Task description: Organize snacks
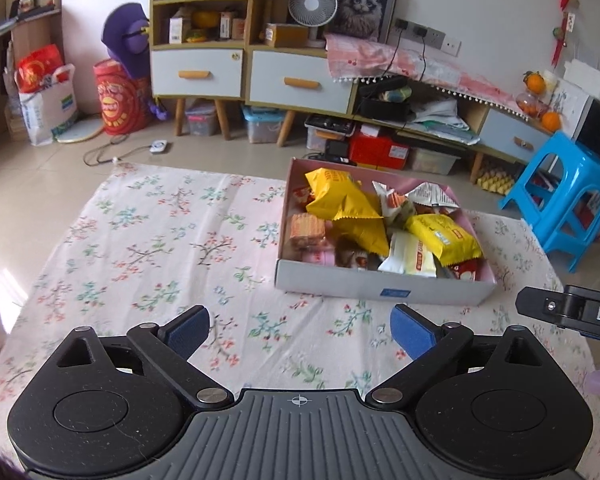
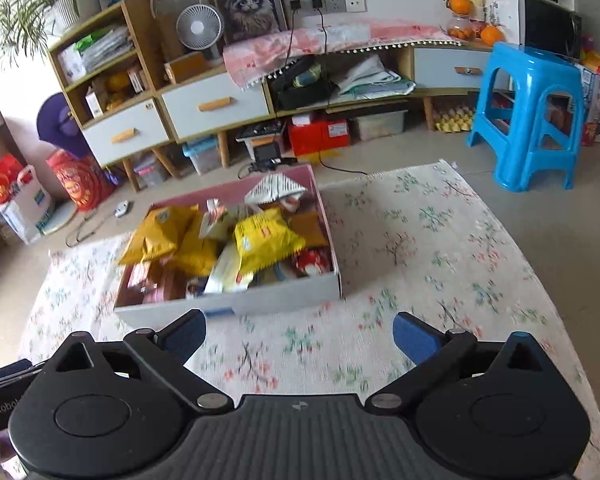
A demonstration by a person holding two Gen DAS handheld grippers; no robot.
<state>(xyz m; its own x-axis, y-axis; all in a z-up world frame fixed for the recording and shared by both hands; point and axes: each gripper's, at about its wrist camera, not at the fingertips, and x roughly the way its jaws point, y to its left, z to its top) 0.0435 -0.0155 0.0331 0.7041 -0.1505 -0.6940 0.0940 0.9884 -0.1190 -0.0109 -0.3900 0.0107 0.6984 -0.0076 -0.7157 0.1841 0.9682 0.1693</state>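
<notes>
Glossy plastic snack packets (image 1: 342,200), matt cardboard box (image 1: 380,284), woven floral cloth (image 1: 148,240)

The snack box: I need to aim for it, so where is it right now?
The snack box sits on the floral cloth, ahead-right in the left wrist view and ahead-left in the right wrist view, before the blue stool.

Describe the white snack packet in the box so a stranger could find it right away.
On the floral tablecloth sits a shallow pink-lined cardboard box heaped with snacks. Against its near wall lies a white wrapped packet, tucked beneath a yellow bag; the large packets around it are yellow.
</notes>
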